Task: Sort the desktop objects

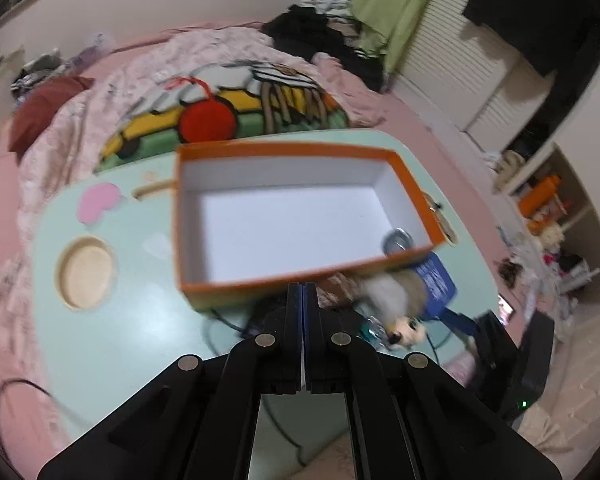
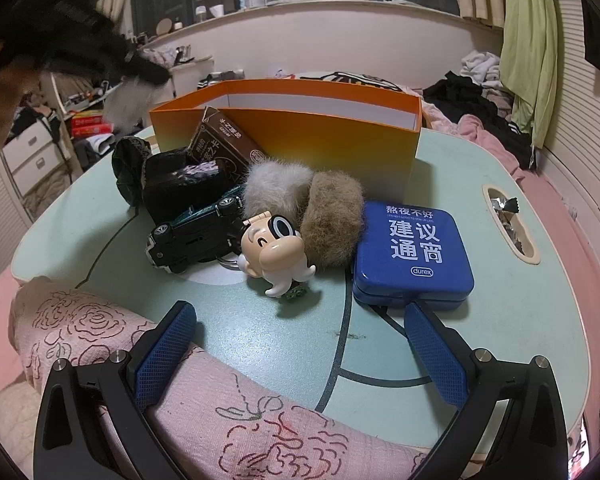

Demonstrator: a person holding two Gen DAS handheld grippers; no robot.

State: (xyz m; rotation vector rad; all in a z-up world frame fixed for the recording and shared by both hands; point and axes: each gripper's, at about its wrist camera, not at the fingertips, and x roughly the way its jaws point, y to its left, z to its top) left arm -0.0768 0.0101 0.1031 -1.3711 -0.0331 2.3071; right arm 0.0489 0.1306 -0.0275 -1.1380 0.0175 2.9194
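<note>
We take the orange box [image 2: 300, 136] as our landmark; it stands open-topped on the pale green lap table [image 2: 260, 344], and from the left wrist view its white inside is bare except for a small round metal thing [image 1: 398, 242] in one corner. Our left gripper [image 1: 303, 292] hangs above the near wall of the box with its jaws pressed together and nothing between them. Our right gripper [image 2: 300, 320] sits well in front of the box, low over the table's near edge, its blue-padded jaws spread wide and empty. Against the front wall of the box lies the heap to be sorted: a brown carton [image 2: 224, 146] leaning on the wall, a dark pouch [image 2: 180, 184] just beside it, and two furry scrunchies, one grey [image 2: 274, 188] and one tan [image 2: 332, 228], side by side. In front of those lies a dark toy car [image 2: 192, 236] tipped on its side, touching a cartoon-head keychain [image 2: 274, 252]. A blue tin [image 2: 414, 256] lies flat in front of the box's right corner, just ahead of the right gripper's right finger. A pink rose-print cloth [image 2: 112, 340] drapes over the table's near edge, under the right gripper's left finger.
</note>
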